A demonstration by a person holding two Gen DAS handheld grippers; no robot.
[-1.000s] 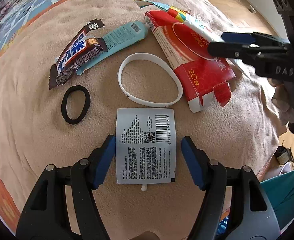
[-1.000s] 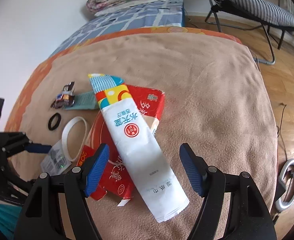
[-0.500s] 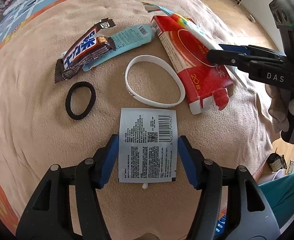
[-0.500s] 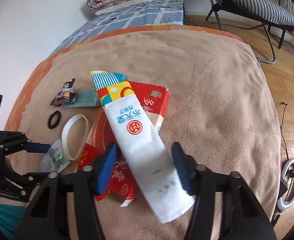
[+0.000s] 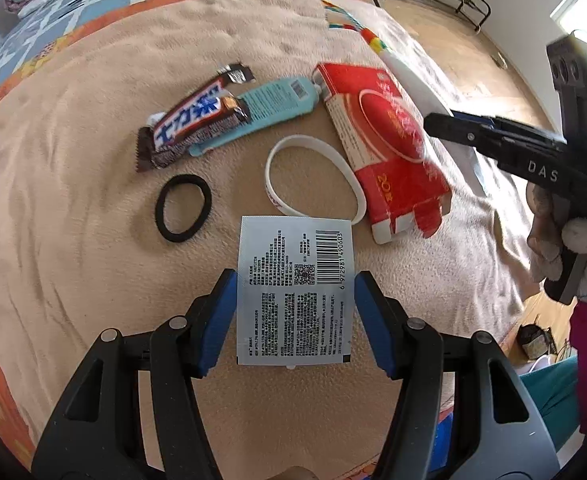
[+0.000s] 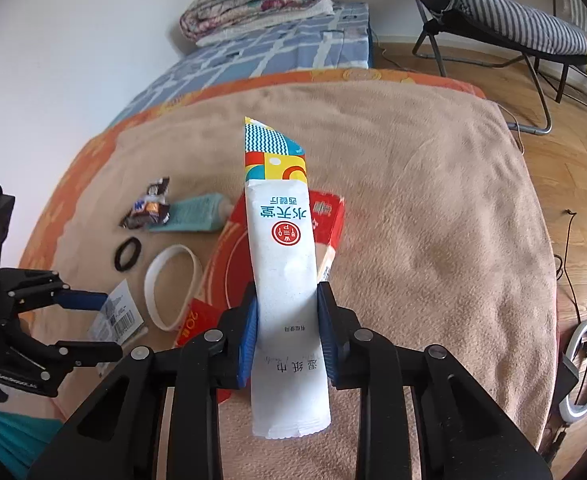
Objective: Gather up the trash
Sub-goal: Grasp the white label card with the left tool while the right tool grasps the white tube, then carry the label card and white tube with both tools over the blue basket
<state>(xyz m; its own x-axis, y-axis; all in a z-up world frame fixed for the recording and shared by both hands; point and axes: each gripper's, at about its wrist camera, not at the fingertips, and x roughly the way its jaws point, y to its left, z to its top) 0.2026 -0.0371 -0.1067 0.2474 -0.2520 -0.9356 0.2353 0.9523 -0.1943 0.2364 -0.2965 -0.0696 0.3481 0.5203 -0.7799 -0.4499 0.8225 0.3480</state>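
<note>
Since the earlier frame the right tool (image 6: 287,332) has closed on the long white wet-wipe packet (image 6: 283,264) and now grips it by its sides above the red box (image 5: 385,152). The left tool (image 5: 293,308) is open, its blue pads on both sides of the silver sachet (image 5: 293,292), which lies flat on the beige blanket (image 5: 73,240) near its front edge, beside the white band (image 5: 313,180).

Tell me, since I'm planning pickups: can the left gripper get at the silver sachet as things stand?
Probably yes: the left gripper is open and already straddles the silver sachet, which lies flat with nothing on top.
</note>
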